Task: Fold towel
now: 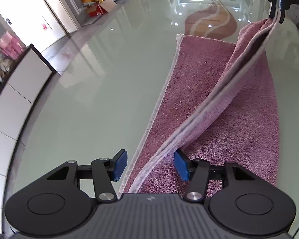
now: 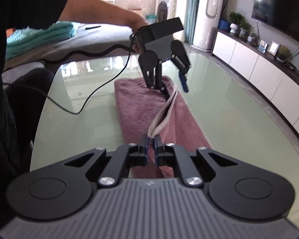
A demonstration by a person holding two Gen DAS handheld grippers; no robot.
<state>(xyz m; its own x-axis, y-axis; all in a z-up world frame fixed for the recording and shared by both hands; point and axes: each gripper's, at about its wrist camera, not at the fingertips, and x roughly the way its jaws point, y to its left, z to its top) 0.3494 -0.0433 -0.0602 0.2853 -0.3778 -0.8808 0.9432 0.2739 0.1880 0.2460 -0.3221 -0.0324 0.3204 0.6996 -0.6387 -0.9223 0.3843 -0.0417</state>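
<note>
A mauve-pink towel (image 1: pixel 219 99) with a pale hem lies lengthwise on the pale green glass table (image 1: pixel 99 89). My left gripper (image 1: pixel 150 165) is open, its blue pads either side of the raised hem at the near end, not closed on it. My right gripper (image 2: pixel 151 149) is shut on the towel's (image 2: pixel 141 103) doubled hem edge and holds it lifted; it shows at the top right of the left wrist view (image 1: pixel 278 6). The left gripper shows in the right wrist view (image 2: pixel 174 86), jaws apart over the towel's far end.
A black cable (image 2: pixel 101 87) trails across the table beside the towel. A white low cabinet (image 2: pixel 259 65) runs along one side. A grey sofa with a teal towel (image 2: pixel 39 35) stands behind the table. Boxes and bags (image 1: pixel 97 2) sit on the floor.
</note>
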